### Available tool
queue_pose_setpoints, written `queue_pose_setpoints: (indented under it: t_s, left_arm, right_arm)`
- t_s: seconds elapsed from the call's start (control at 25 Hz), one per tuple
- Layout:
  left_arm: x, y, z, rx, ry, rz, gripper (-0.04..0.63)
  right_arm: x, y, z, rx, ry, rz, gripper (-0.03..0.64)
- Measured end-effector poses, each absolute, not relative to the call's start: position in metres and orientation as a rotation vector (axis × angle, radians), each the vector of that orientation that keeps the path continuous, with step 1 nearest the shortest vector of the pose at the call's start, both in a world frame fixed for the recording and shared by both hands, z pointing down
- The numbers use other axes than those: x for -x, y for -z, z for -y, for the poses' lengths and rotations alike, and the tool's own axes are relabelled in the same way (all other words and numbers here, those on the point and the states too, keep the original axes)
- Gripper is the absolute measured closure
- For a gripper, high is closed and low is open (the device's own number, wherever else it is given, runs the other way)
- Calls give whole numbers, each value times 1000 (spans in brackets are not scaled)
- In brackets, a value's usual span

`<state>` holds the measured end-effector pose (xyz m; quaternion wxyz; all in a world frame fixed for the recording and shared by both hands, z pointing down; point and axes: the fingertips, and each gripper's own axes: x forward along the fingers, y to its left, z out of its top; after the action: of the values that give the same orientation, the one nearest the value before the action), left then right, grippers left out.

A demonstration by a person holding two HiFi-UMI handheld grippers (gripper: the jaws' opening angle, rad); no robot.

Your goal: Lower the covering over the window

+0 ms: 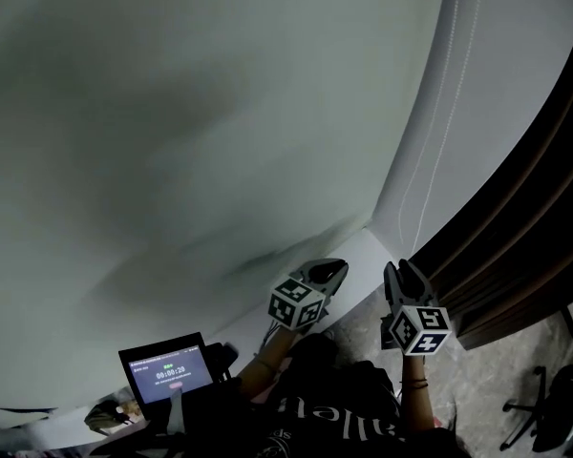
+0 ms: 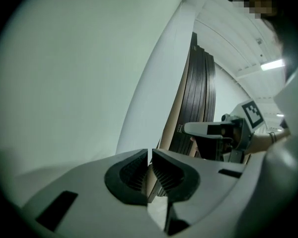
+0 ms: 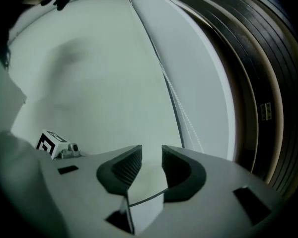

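A white roller blind (image 1: 191, 141) fills the left of the head view and hangs down to the sill. Its thin bead chain (image 1: 430, 132) runs down the white frame strip on the right. My left gripper (image 1: 332, 273) points up at the blind's lower right corner. Its jaws (image 2: 150, 155) stand shut, only a slit apart, and I see nothing between them. My right gripper (image 1: 401, 275) is just to the right, below the chain's lower end. In the right gripper view the right gripper (image 3: 151, 152) stands open with nothing in the gap, and the chain (image 3: 181, 108) hangs ahead, untouched.
A dark slatted wood panel (image 1: 516, 256) runs along the right of the window. A small screen (image 1: 167, 370) stands at the lower left by the person's body. An office chair (image 1: 544, 408) is on the speckled floor at the bottom right.
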<state>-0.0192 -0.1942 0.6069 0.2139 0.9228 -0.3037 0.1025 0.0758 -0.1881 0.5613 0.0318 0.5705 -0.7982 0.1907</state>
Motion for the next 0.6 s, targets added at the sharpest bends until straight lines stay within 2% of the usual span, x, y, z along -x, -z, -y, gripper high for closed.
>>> queue_pose_setpoints:
  t_s: [0.16, 0.6]
  left_arm:
    - [-4, -606, 198, -2564, -256, 866, 583]
    - [-48, -544, 77, -2558, -50, 1040, 583]
  right_arm:
    - [-97, -567, 186, -1740, -571, 2477, 508]
    - [-135, -515, 41, -1564, -562, 2673, 509]
